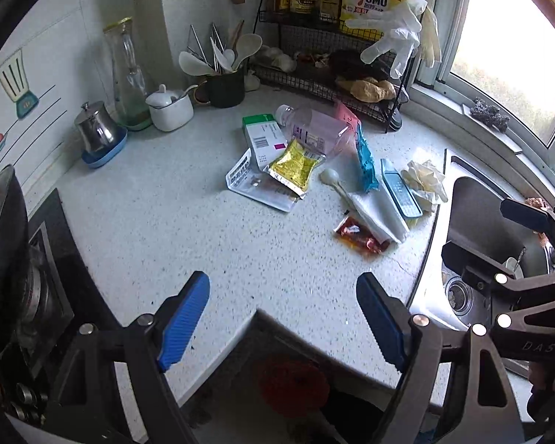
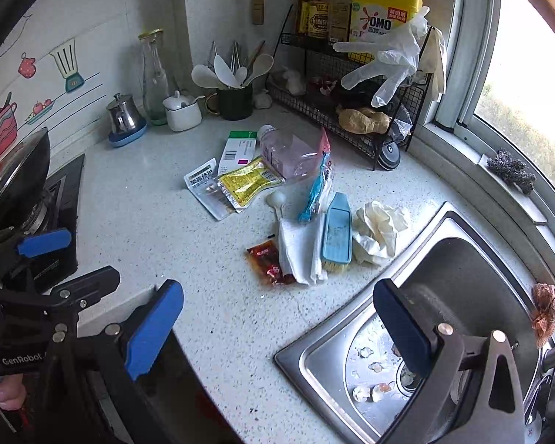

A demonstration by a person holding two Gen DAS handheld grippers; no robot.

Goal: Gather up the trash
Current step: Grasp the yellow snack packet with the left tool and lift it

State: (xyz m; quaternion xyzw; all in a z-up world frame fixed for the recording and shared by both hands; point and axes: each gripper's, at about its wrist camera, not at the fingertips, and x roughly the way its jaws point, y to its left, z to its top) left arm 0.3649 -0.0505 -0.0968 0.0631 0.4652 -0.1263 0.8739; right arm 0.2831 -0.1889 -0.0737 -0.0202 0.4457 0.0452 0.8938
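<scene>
Trash lies in a loose pile mid-counter: a crushed clear bottle [image 1: 314, 129] [image 2: 288, 151], a green-white medicine box [image 1: 262, 137], a yellow packet [image 1: 294, 164] [image 2: 246, 181], a blue wrapper [image 1: 364, 159], a white plastic spoon [image 2: 277, 199], a folded napkin [image 2: 299, 251], a leaking red sauce packet [image 1: 359, 236] [image 2: 268, 264] and crumpled tissue [image 2: 377, 233]. My left gripper [image 1: 283, 320] hangs open above the counter's near edge, well short of the pile. My right gripper [image 2: 279, 329] is open too, over the counter and sink rim. Both are empty.
A steel sink [image 2: 462, 270] with food scraps sits on the right, a wok on the stove [image 2: 14, 174] on the left. A blue brush [image 2: 336, 229] lies among the trash. Along the back stand a wire rack [image 1: 333, 74], utensil cup [image 1: 225, 87], sugar pot and glass bottle.
</scene>
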